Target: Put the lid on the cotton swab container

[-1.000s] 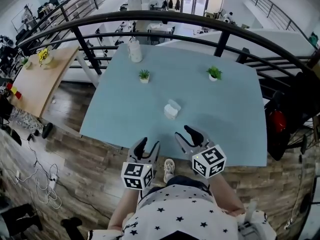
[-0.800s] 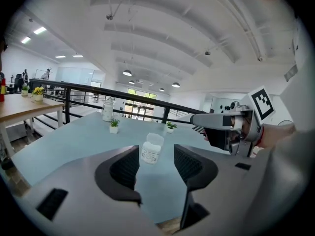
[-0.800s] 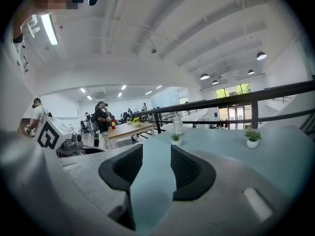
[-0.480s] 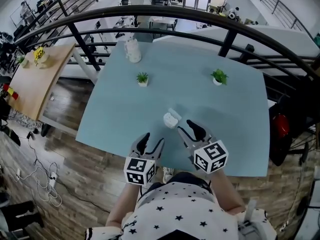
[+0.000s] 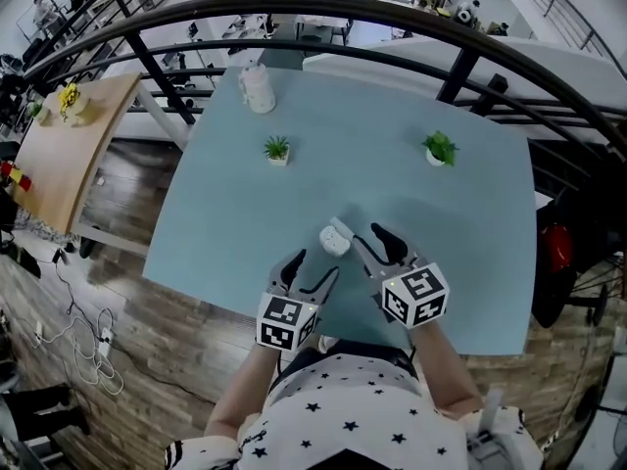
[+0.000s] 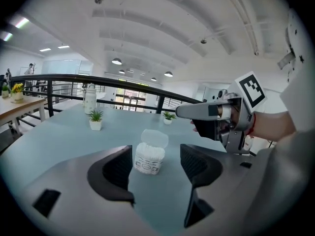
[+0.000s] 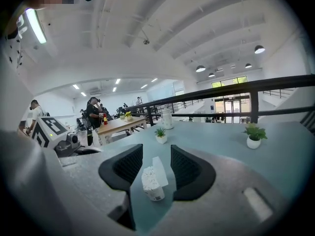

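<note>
A small white cotton swab container [image 5: 334, 240] stands on the light blue table [image 5: 392, 184], full of swabs, with its hinged clear lid [image 6: 155, 137] flipped up and back. My left gripper [image 5: 313, 268] sits just short of it with nothing between its pads, and its jaws are opening. In the left gripper view the container [image 6: 149, 157] shows past the fingertips. My right gripper [image 5: 360, 231] is close on the container's right, open and empty. In the right gripper view the container [image 7: 153, 184] stands low between the fingers, and nothing touches it.
Two small potted plants [image 5: 277, 150] [image 5: 439, 149] and a white bottle [image 5: 256, 88] stand farther back on the table. A black railing [image 5: 460, 71] curves behind it. The table's near edge [image 5: 235, 306] runs under my grippers. A wooden table [image 5: 59, 145] stands to the left.
Both grippers have moved forward from the table's near edge up to the container. The left jaws stand wider apart than before.
</note>
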`<state>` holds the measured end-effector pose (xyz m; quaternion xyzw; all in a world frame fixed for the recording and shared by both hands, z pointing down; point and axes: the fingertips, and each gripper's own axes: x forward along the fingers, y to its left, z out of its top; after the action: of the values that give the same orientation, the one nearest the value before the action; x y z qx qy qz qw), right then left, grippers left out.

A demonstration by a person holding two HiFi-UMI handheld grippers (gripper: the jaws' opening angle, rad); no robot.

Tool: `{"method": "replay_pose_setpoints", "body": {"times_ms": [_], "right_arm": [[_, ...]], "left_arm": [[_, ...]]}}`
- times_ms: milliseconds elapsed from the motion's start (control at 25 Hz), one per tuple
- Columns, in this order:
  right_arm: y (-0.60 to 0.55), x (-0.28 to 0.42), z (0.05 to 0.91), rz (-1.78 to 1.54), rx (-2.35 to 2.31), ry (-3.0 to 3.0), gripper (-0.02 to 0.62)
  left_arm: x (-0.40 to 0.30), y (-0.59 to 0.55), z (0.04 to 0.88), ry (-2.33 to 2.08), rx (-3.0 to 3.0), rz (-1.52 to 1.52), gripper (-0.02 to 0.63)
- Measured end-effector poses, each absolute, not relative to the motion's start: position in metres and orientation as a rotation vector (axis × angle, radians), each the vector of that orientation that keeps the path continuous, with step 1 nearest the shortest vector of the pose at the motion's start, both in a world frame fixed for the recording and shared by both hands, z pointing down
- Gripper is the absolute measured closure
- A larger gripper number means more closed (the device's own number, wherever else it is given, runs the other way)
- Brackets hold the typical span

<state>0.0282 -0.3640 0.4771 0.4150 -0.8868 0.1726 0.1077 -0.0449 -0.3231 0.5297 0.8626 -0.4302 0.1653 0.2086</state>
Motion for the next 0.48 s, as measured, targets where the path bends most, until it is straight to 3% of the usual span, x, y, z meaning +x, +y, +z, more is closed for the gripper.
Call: {"method": "replay_pose_setpoints", "body": {"times_ms": [480], "right_arm": [[-0.396, 0.030, 0.512, 0.584, 1.182, -2.555, 0.434]], "left_arm": [[-0.025, -0.350, 0.567, -1.140, 2.432, 0.620, 0.264]]}}
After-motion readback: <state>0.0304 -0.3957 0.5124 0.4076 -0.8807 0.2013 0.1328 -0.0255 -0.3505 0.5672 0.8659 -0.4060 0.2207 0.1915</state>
